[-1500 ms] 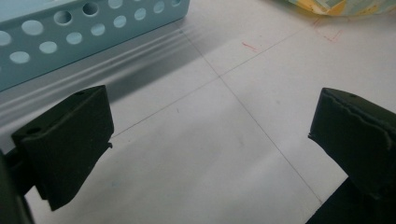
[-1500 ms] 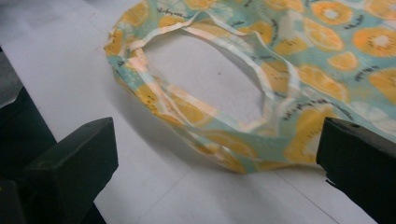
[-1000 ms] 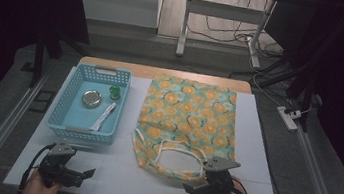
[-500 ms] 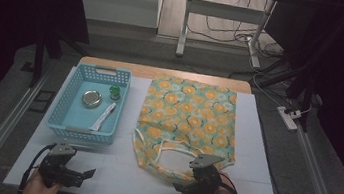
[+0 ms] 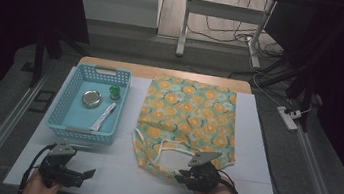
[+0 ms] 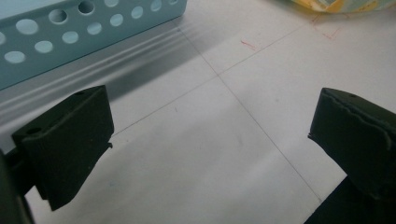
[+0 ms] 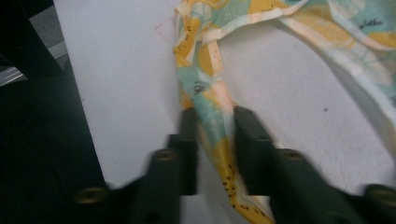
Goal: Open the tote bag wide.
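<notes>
Our right gripper (image 7: 212, 126) has just been closing and now pinches the handle strap of the yellow-and-teal floral cloth bag (image 7: 208, 100), at lower centre of its view.

A bare strip of white table (image 5: 120, 171) runs between the left gripper (image 5: 80, 173) and the right gripper (image 5: 182, 176), wide enough to pass through. The blue basket (image 5: 85, 133) walls off the far left, just beyond the left gripper; the floral bag (image 5: 190, 114) covers the table's right half
</notes>
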